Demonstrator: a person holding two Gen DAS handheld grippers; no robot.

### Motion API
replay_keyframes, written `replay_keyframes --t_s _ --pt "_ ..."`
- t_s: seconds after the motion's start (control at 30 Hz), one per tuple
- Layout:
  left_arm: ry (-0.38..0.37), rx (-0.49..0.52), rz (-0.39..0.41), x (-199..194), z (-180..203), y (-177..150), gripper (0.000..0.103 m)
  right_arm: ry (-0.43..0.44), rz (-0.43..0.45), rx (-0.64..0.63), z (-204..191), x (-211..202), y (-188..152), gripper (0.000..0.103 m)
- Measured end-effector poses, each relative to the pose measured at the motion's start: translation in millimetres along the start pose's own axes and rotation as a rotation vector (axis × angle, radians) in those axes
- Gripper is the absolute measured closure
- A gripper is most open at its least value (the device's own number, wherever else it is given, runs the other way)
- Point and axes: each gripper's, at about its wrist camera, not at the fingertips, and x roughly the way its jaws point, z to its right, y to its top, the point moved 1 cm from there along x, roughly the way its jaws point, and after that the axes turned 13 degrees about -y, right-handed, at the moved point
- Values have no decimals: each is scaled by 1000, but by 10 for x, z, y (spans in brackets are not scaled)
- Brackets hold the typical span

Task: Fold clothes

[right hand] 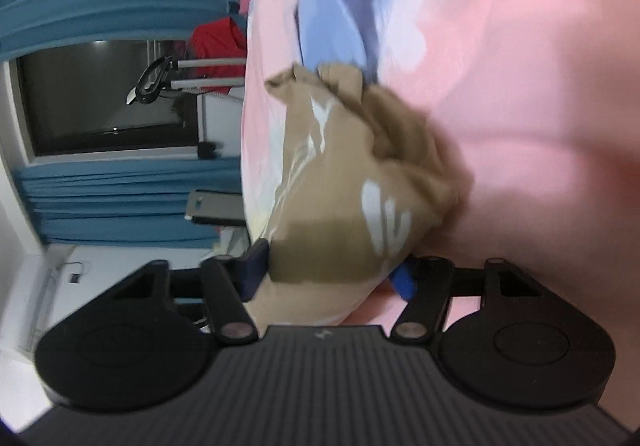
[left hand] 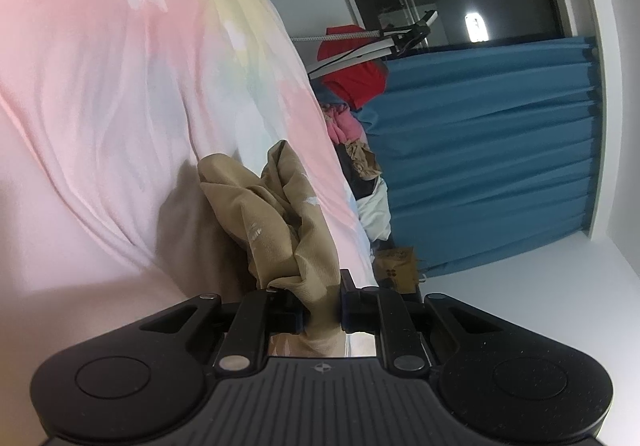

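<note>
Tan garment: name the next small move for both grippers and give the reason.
Probably draw the two grippers apart to stretch the cloth open. The left gripper is shut on the tan garment, the right gripper pinches another part of it, and the fabric between them hangs bunched and crumpled over the pink bedsheet, too wadded to fold.

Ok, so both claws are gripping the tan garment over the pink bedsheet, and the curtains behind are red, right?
Not quite: the curtains are blue, as the left wrist view shows; only a garment by the window is red. The rest holds: the left claw and right claw both grip the tan garment over the pink bedsheet.
</note>
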Motion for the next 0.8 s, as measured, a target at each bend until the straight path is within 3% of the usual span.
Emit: replay_keyframes --t_s 0.07,0.13,0.3,0.43,0.57,0.8 --pt "-2 -1 0 -9 5 7 87 -10 28 -11 -20 -38 17 63" --pt "-10 2 -13 7 64 8 87 -21 55 -23 -40 -77 34 67" --pt "-50 41 -43 35 442 -35 87 9 115 -44 -259 -368 107 71" --pt "-85 35 -84 285 815 -118 87 48 173 -49 -523 -702 413 72" --pt "-102 50 -139 866 1164 -246 87 60 237 -39 -760 -950 883 72" --pt "-112 77 -254 2584 1583 -563 87 8 406 -85 -1164 -1174 2153 72"
